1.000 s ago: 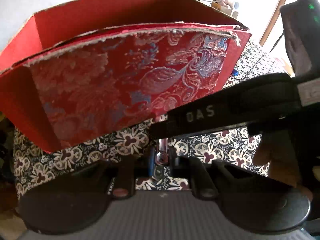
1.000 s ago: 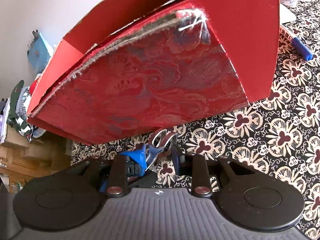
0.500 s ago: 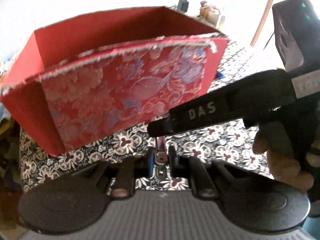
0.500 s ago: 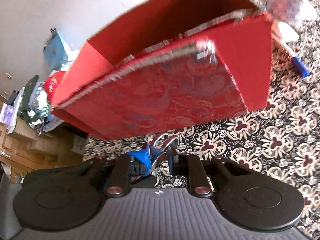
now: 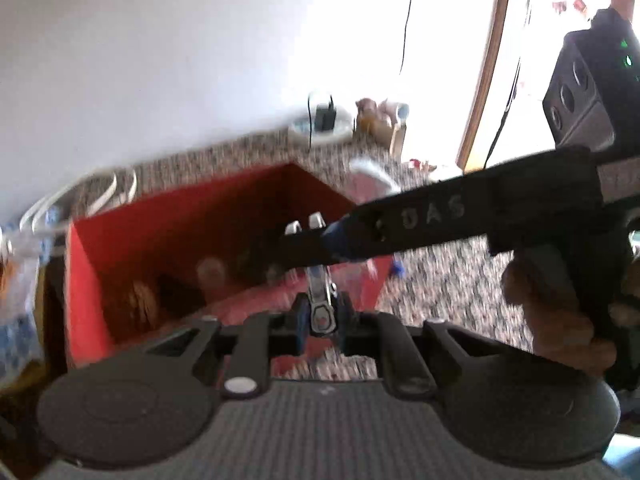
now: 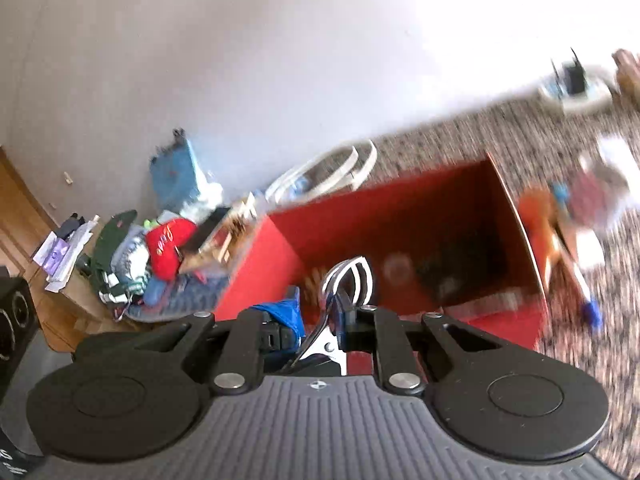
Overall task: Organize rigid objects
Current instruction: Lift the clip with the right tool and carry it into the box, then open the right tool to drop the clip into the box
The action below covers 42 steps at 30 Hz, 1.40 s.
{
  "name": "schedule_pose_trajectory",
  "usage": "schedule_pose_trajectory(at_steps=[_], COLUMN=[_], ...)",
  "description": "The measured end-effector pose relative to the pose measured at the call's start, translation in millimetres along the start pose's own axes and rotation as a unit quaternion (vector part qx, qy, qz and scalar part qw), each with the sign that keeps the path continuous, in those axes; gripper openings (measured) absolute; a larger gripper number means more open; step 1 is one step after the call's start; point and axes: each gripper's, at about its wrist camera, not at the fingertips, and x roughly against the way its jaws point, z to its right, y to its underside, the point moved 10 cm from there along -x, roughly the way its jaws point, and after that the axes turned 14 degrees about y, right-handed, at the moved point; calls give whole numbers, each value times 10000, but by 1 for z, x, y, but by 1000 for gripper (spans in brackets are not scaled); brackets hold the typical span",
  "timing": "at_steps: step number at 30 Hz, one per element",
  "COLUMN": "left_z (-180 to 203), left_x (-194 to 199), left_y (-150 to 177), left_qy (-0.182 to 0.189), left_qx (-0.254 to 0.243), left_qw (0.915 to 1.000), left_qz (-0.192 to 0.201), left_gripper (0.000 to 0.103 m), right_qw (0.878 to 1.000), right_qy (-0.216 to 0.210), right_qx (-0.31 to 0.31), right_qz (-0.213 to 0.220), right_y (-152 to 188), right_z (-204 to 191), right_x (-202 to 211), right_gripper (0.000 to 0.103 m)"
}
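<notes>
A silver metal tool point(image 5: 319, 300) is being clamped between the closed jaws of the left gripper point(image 5: 320, 314), its forked end reaching over the open red box point(image 5: 86, 280). The same tool point(image 6: 344, 284) is also being pinched by the closed right gripper point(image 6: 320, 322), so it is being gripped from both sides. The box is being viewed from above, standing on the patterned tablecloth point(image 6: 580, 380) near the table's left edge; small blurred items are lying inside. A blue-capped marker point(image 6: 588, 308) is lying just right of the box.
</notes>
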Motion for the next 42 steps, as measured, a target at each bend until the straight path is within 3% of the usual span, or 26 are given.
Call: schedule_pose_trajectory(at_steps=[4, 9, 14, 18, 27, 29, 30, 32, 34, 36, 42], left_z=[-22, -64, -106, -129, -144, -144, -144, -144, -144, -143, -135], left_x=[-3, -22, -45, -50, -39, -39, -38, -38, -39, -39, -26], left_y=[-28, -37, -23, -6, 14, 14, 15, 13, 10, 7, -6], left_qy=[-271, -547, -822, -1063, -1444, -1526, -1595, -1694, -1821, -1944, -2301], left_qx=[-204, -19, 342, 636, 990, 1023, 1037, 1035, 1018, 967, 917], left_qw=[9993, 9985, 9956, 9912, 9828, 9809, 9796, 9778, 9756, 9735, 9666], left_qz=[162, 42, -277, -467, -587, -635, -654, -663, -690, -714, -665], left_gripper=[10, 9, 9, 9, 12, 20, 32, 37, 51, 58, 61], right_qw=[9994, 9989, 9942, 9934, 9941, 9939, 9934, 9935, 9938, 9939, 9937], right_qy=[-31, -132, -371, -392, 66, 106, 159, 240, 357, 542, 895], right_qx=[223, 431, 731, 705, 295, 255, 291, 420, 521, 546, 145], right_qz=[262, -154, -701, -817, -1038, -1071, -1097, -1026, -915, -793, -653], right_y=[-28, -34, -16, -13, -14, -12, -10, -9, -10, -12, -11], right_z=[-10, -24, -41, -39, 1, 2, 2, -2, -2, 0, 15], right_x=[-22, -69, -116, -132, -145, -144, -145, -145, -145, -144, -126], right_gripper=[0, 0, 0, 0, 0, 0, 0, 0, 0, 2, 6])
